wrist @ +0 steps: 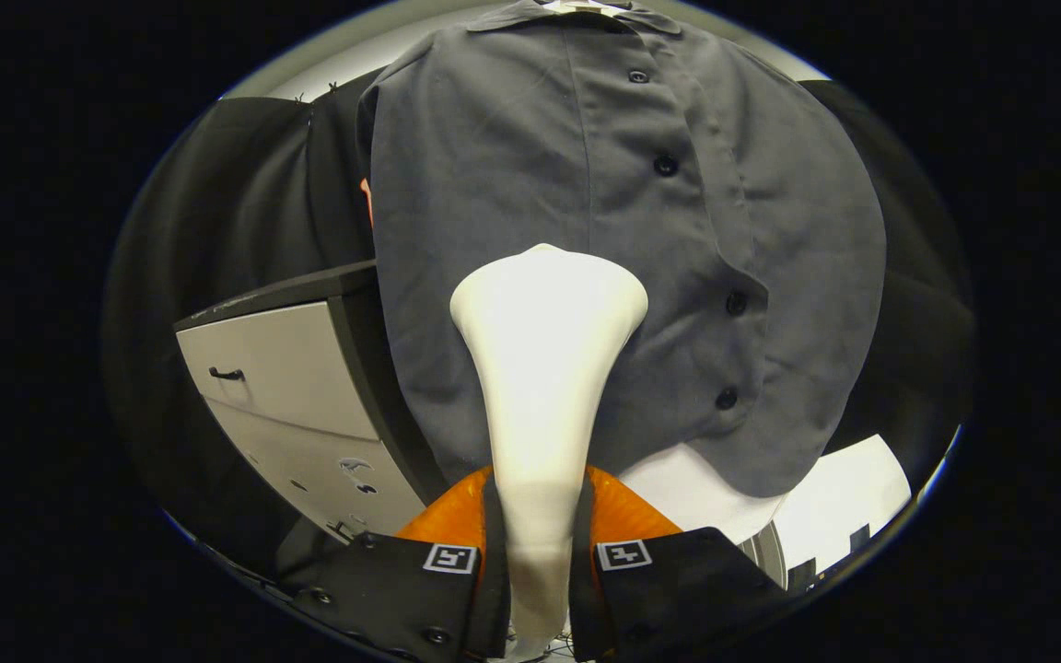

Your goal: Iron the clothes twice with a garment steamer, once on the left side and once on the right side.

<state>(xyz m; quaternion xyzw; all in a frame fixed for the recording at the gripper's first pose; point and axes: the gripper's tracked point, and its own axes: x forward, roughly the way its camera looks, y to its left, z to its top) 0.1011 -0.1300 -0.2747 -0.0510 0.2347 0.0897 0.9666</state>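
A dark grey button-up shirt [512,184] hangs straight ahead, its row of black buttons running down to the right of centre. My gripper [540,516] is shut on the handle of a white garment steamer [544,368]. Both fingers press on the handle's narrow part. The steamer's wide head sits against the lower left half of the shirt front, left of the button placket. The contact face of the head is hidden from me.
A grey cabinet [282,387] with a dark top and small handles stands to the left of the shirt. A white surface [825,497] lies below the shirt's hem on the right. Black cloth walls the booth behind.
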